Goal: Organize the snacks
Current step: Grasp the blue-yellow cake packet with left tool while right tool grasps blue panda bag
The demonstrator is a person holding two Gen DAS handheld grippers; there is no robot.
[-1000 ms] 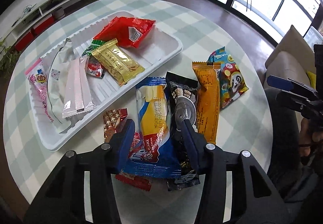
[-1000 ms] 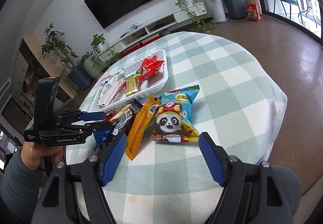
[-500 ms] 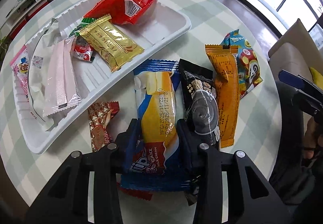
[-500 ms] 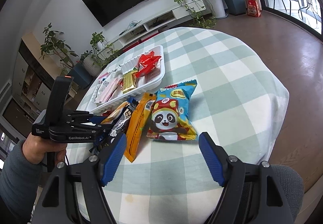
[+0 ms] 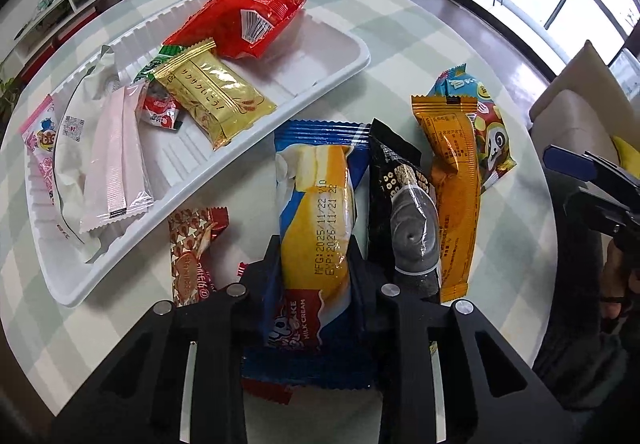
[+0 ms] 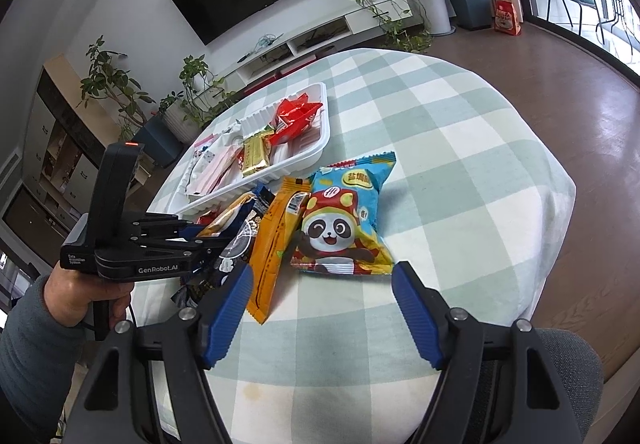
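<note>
My left gripper [image 5: 316, 264] is shut on a blue and yellow milk-cream cake pack [image 5: 316, 204] and holds it just above the table. The gripper also shows in the right wrist view [image 6: 192, 240]. Beside the pack lie a black snack pack [image 5: 404, 204], an orange bar [image 5: 452, 180], a panda bag [image 6: 344, 220] and a brown wrapped snack [image 5: 192, 248]. A white tray [image 5: 320, 80] holds several snacks, among them a red bag [image 5: 240, 24] and a gold pack [image 5: 216, 100]. My right gripper [image 6: 320, 312] is open and empty at the table's near edge, in front of the panda bag.
The round table has a green checked cloth [image 6: 440, 132]. A red wrapper [image 5: 268, 388] lies under the cake pack. A beige sofa [image 5: 580, 112] stands to the right of the table. Plants and a TV unit [image 6: 320, 40] line the far wall.
My left gripper has closed on the cake pack and lifted it. The right gripper has stayed open and nearly still.
</note>
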